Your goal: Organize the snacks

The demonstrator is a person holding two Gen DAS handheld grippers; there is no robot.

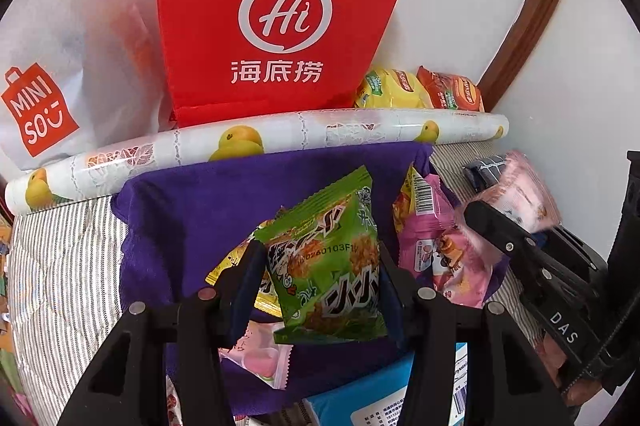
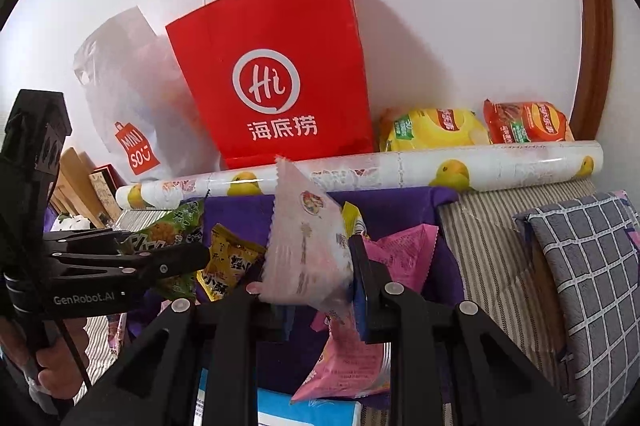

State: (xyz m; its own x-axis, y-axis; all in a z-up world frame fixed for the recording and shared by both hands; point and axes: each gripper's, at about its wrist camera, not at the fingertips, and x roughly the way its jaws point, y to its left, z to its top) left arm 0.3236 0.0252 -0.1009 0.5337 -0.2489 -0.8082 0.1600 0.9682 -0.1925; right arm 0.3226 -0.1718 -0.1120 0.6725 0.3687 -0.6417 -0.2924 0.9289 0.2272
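My left gripper [image 1: 320,266] is shut on a green snack packet [image 1: 328,258] and holds it tilted above a purple cloth [image 1: 192,218]. In the right wrist view the same gripper [image 2: 172,246] comes in from the left with the green packet [image 2: 168,230]. My right gripper [image 2: 308,282] is shut on a pale pink packet [image 2: 308,246] that stands up between its fingers. It appears at the right of the left wrist view [image 1: 492,214] with that packet [image 1: 520,186]. Loose on the cloth lie a yellow packet [image 2: 230,262] and pink packets [image 2: 400,250].
A red paper bag [image 2: 276,86] and a white Miniso bag [image 2: 132,114] lean on the wall behind a duck-print roll [image 2: 400,166]. Yellow [image 2: 432,130] and orange [image 2: 528,124] chip bags lie at the back right. A checked cushion [image 2: 588,266] sits right; a blue box [image 1: 360,394] is near.
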